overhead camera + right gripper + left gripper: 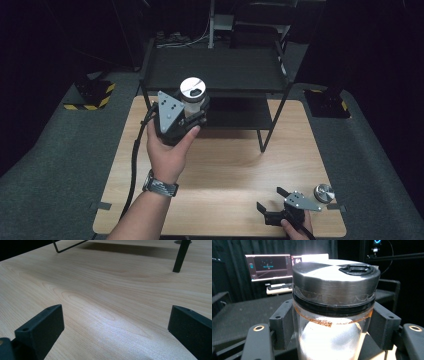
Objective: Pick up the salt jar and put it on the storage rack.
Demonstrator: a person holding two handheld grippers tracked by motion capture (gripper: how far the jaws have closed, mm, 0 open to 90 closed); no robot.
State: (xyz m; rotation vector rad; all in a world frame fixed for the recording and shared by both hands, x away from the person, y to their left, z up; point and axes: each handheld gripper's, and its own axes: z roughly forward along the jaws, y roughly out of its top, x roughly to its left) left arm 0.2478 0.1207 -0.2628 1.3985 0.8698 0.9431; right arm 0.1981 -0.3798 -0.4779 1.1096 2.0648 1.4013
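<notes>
On the left, the left gripper (pixel 192 117) is lifted above the wooden table (pixel 225 170), just in front of the black metal shelf (pixel 215 70). It pinches a glass jar (pixel 192 100) by the sides, its jaws pressed against the glass just under the metal lid (pixel 335 281). In the left gripper view a rusty-brown powder ring clings inside the glass below the lid.

Toward the right, near the table's front edge, the right gripper (pixel 272 205) sits low over the bare wood with its jaws spread wide and nothing between them. Just beside it to the right lies a small round metal cap (pixel 323 193).

What could go wrong: the hold is on smooth, rounded glass high up near the lid, so the jar could slip or swing in the jaws if the hand tilts or jolts. It also sits close to the shelf's edge, and a careless move forward might knock it.

The jar stands upright, its long axis running vertically, lid pointing up with the black pull tab (pixel 355 268) on top.
</notes>
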